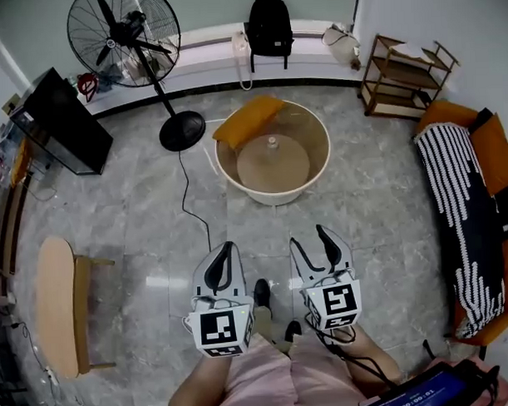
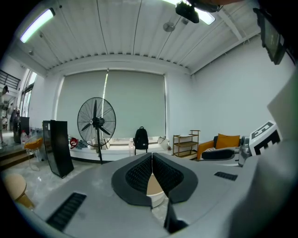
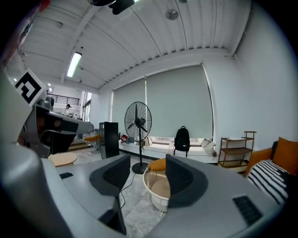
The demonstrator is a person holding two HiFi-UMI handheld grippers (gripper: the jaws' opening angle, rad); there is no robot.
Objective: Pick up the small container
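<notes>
A small pale container (image 1: pixel 272 142) with a knob-like top stands in the middle of a round low table (image 1: pixel 315 127) with a clear raised rim, on the floor ahead of me. An orange cushion (image 1: pixel 249 119) leans over the table's far left rim. Both grippers hang well short of the table, above my knees. My left gripper (image 1: pixel 225 249) is shut, jaws touching with nothing between them (image 2: pixel 151 160). My right gripper (image 1: pixel 312 242) is open and empty (image 3: pixel 148 174); the table (image 3: pixel 158 197) and cushion (image 3: pixel 158 164) show through its gap. The container is not discernible in either gripper view.
A standing fan (image 1: pixel 123 32) with a cable (image 1: pixel 187 200) across the floor is left of the table. A black cabinet (image 1: pixel 60 121) and wooden bench (image 1: pixel 58 305) are at left, a backpack (image 1: pixel 269 27) behind, a wooden shelf (image 1: pixel 403 76) and a sofa with a striped blanket (image 1: pixel 466 207) at right.
</notes>
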